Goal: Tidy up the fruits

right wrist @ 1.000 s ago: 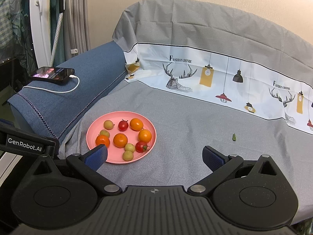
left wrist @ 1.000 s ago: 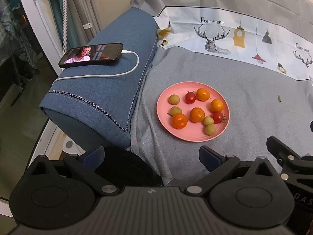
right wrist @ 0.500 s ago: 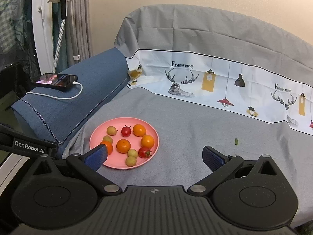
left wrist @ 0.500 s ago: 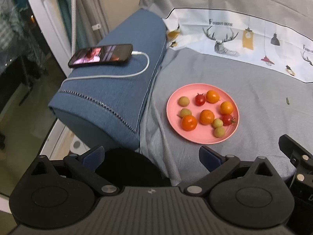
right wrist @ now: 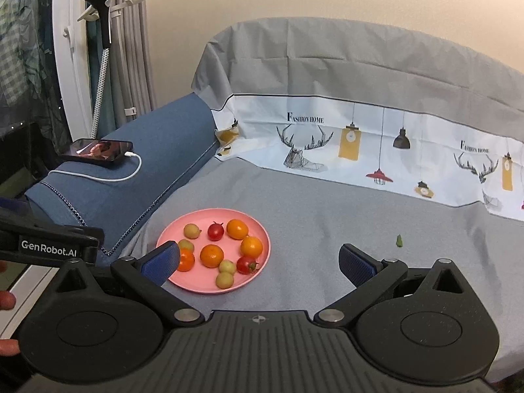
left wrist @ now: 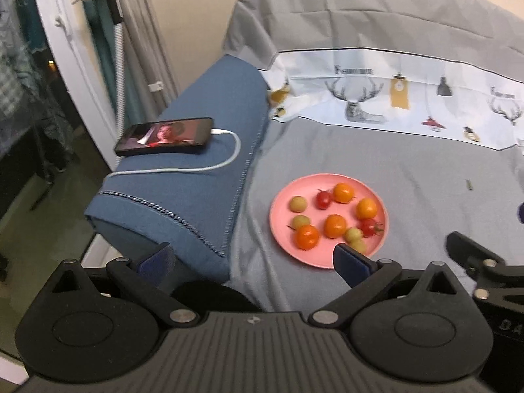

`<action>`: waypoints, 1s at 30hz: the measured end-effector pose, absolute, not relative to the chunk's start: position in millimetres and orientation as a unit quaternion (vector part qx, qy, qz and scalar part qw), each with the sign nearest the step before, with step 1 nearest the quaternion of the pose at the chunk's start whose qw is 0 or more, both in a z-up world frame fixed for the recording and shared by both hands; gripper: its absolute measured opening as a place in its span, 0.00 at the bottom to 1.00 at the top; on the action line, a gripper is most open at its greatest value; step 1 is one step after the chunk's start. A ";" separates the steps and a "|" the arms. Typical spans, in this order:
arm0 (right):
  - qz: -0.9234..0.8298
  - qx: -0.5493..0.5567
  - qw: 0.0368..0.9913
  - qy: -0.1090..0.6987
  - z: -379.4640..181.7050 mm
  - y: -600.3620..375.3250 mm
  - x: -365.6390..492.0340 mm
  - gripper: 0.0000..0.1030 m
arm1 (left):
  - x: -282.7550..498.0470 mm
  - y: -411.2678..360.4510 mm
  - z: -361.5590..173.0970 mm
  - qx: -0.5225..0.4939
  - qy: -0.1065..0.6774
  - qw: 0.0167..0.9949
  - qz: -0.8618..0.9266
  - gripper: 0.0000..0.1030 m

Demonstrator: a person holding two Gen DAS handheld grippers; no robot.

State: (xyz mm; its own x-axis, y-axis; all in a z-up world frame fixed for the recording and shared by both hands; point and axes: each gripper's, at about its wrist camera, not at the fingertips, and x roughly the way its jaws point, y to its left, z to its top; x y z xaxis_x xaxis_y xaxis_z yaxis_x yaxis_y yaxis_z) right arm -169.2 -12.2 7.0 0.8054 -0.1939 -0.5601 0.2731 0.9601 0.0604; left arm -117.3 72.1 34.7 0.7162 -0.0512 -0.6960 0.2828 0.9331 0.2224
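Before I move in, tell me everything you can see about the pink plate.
The pink plate is round and shallow with a low raised rim, matte, plastic-looking. It lies flat on the grey sofa cover, near the blue armrest but apart from it. It holds ten small fruits in one layer: four orange, two red, four yellow-green. Neither pair of tongs touches it; both are open, short of its near rim.

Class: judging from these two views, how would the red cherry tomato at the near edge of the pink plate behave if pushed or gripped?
The cherry tomato looks round, so probably rolls. Glossy skin suggests slipperiness. The pink plate looks shallow, so it might escape.
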 end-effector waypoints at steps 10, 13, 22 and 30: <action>-0.133 0.072 0.946 0.287 8.1 -14.2 -169.3 0.99 | -120.2 69.1 29.6 0.164 0.377 0.906 -0.098 1.00; -0.131 0.072 0.946 0.288 7.6 -13.6 -168.1 0.99 | -118.9 69.0 27.6 0.166 0.383 0.904 -0.095 1.00; -0.128 0.071 0.946 0.290 7.1 -13.5 -168.9 0.99 | -115.8 71.2 26.1 0.163 0.390 0.902 -0.088 1.00; -0.130 0.069 0.944 0.295 6.6 -14.2 -166.5 0.99 | -115.5 71.0 26.5 0.164 0.391 0.902 -0.087 1.00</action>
